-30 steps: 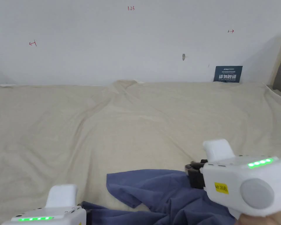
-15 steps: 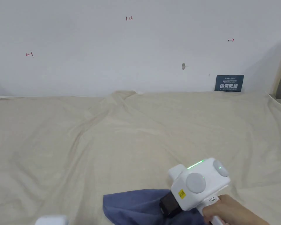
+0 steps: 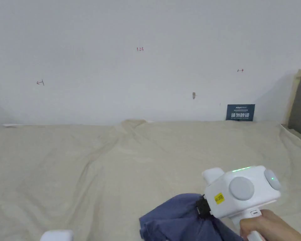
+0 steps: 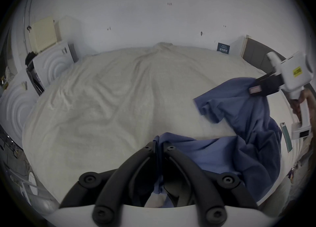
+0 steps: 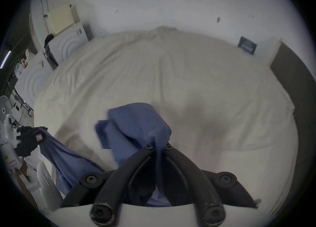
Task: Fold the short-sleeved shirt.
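Cream sheet (image 3: 84,163): a wrinkled cloth covering the whole work surface, running back to the white wall (image 3: 146,31) at 12 o'clock; a raised ridge of creases runs down its middle. Dark headboard panel (image 3: 300,106): stands at the 3 o'clock edge of the sheet. Blue short-sleeved shirt (image 4: 239,128): held up off the sheet at the near edge, from 5 to 6 o'clock in the head view, slung between the two tongs. One sleeve hangs free below the higher held part, and the body sags in folds toward 5 o'clock in the left gripper view. In the right gripper view the cloth (image 5: 136,124) bunches up just ahead of the jaws and trails off to 8 o'clock. Right gripper (image 3: 202,207): white body with a green light and a yellow sticker, at 4 o'clock in the head view, carried by a hand (image 3: 269,227). Its black jaws are closed, both pressing on a gathered fold of the shirt, as its own view shows (image 5: 158,146). Left gripper (image 4: 159,143): jaws drawn almost together with a thin edge of the shirt pinched between both tips; it sits lower than the right one, its white top just showing at 7 o'clock in the head view. Small dark sign (image 3: 240,112): leans on the wall at 2 o'clock.
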